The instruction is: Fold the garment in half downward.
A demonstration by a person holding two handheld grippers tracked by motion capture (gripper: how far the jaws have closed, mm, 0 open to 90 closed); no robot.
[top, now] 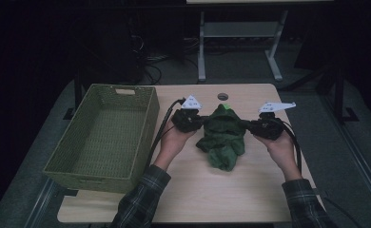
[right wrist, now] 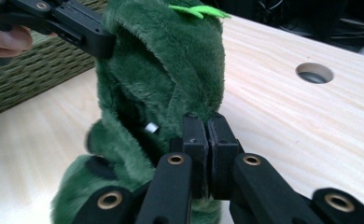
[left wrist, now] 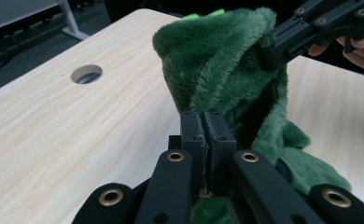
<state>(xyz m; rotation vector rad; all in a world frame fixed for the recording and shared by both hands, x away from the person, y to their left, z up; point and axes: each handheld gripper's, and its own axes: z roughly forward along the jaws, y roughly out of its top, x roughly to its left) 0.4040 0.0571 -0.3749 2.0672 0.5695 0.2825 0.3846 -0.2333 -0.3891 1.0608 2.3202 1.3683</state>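
Green plush garment [top: 223, 135] hangs between the two grippers over the table [top: 207, 190], its lower folds resting on the wood, the wicker basket [top: 105, 137] to the left. High view: left gripper [top: 193, 121] and right gripper [top: 256, 126] pinch opposite edges. Left gripper view: jaws closed tight on fleece [left wrist: 217, 65]. Right gripper view: jaws likewise clamped on pile [right wrist: 171, 70]. Each grip looks thin, so an edge could slip. The garment's shape stays unclear, as does the small white piece [right wrist: 150, 127].

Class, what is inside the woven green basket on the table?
Nothing shows inside the woven green basket: its weave floor lies bare. The strip just behind its near wall is covered, so cannot be checked.
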